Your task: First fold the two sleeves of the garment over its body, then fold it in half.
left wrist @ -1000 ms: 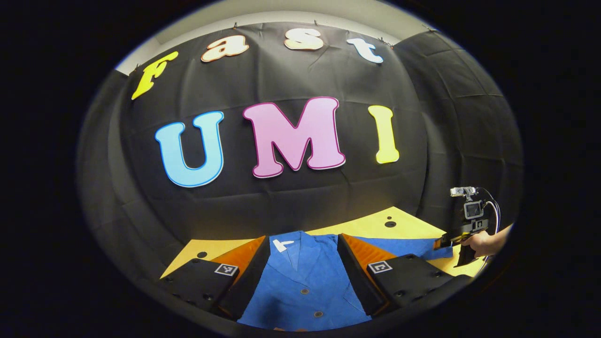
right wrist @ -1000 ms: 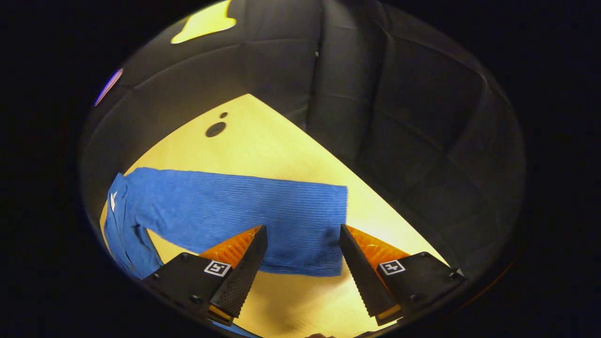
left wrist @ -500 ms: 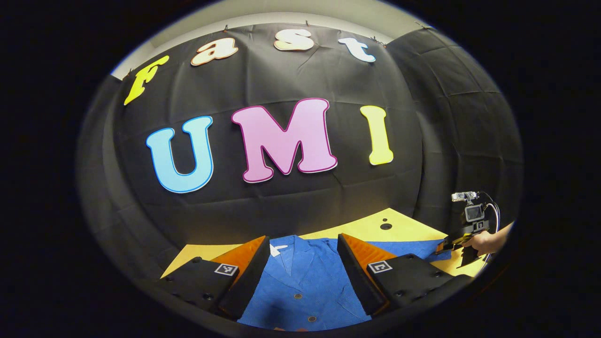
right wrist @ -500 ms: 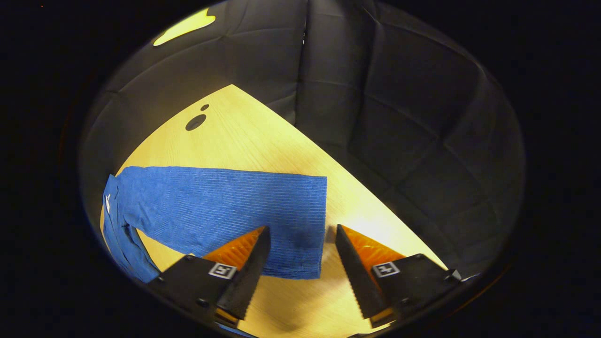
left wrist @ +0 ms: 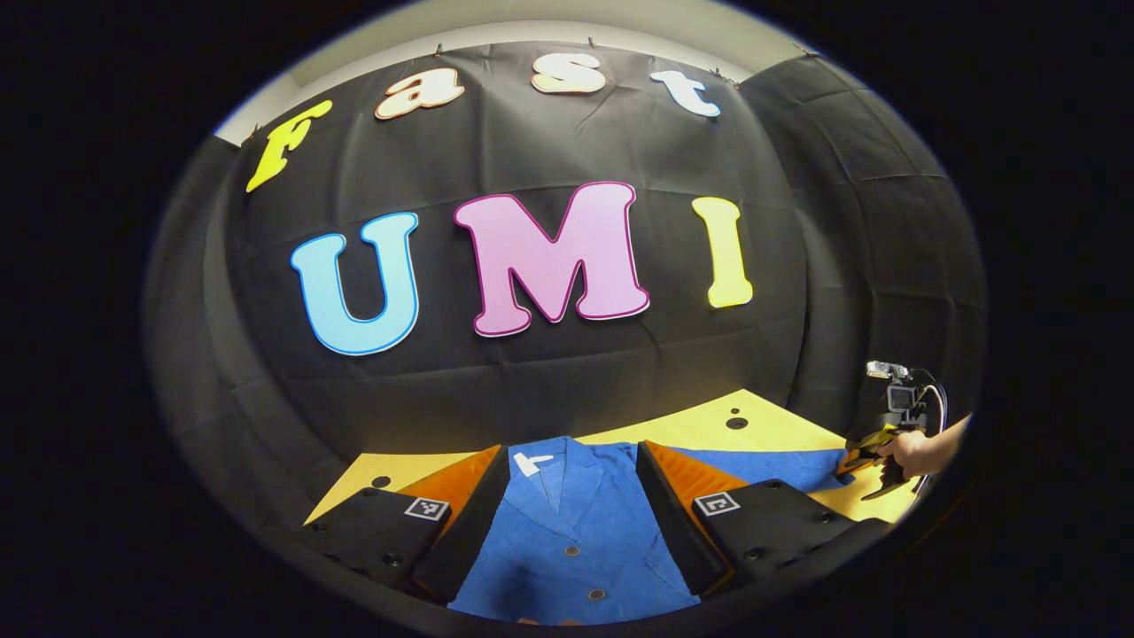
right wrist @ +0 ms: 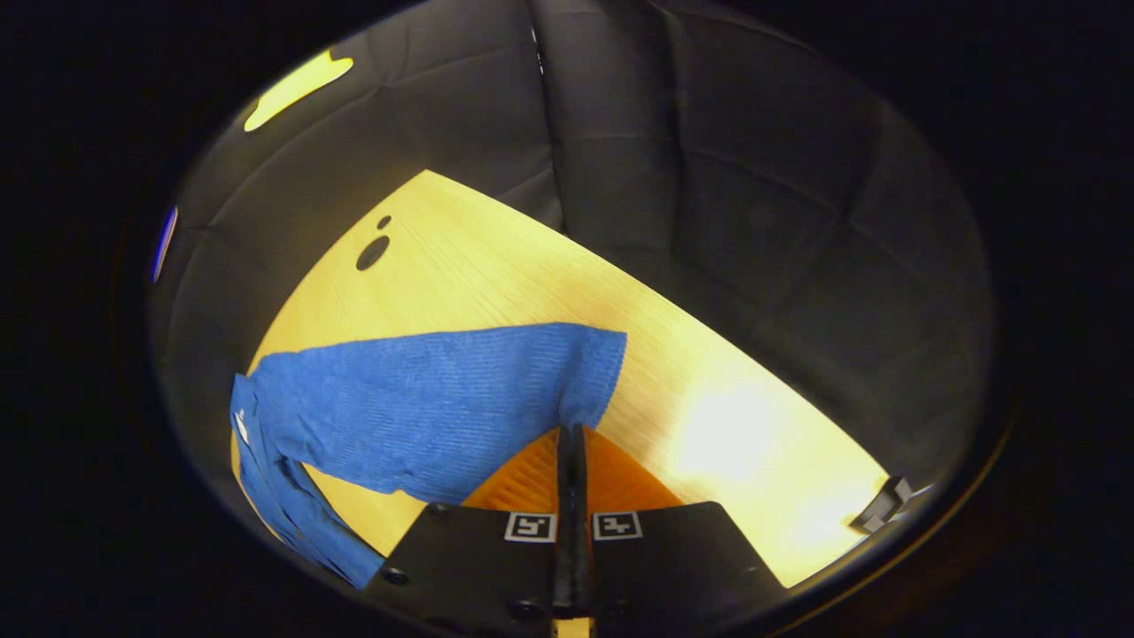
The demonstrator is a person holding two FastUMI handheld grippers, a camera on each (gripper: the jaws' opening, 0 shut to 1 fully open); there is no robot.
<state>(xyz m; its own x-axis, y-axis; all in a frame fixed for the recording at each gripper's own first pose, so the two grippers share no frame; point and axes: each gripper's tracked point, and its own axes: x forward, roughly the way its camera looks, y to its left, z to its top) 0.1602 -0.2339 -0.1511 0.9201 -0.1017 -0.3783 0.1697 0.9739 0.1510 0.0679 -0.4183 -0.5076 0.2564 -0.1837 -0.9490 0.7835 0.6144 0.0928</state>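
A blue corduroy shirt (left wrist: 567, 532) with buttons lies flat on the yellow table (left wrist: 700, 427), collar toward the back wall. My left gripper (left wrist: 571, 470) hovers open over its chest, fingers either side of the collar. One sleeve (right wrist: 425, 408) stretches out sideways across the table (right wrist: 709, 416). My right gripper (right wrist: 571, 434) is shut on that sleeve's cuff, which bunches up at the fingertips. In the left gripper view the right gripper (left wrist: 864, 459) and the hand (left wrist: 917, 452) holding it sit at the sleeve's end (left wrist: 771, 465), far right.
Black cloth walls close the booth behind and to the right. Two dark round holes (right wrist: 372, 252) mark the tabletop near the back corner. A small dark clip (right wrist: 877, 509) lies at the table's near right edge.
My right gripper moved onto the cuff and closed on it; the sleeve end now puckers. My left gripper swayed slightly and stays open over the chest.
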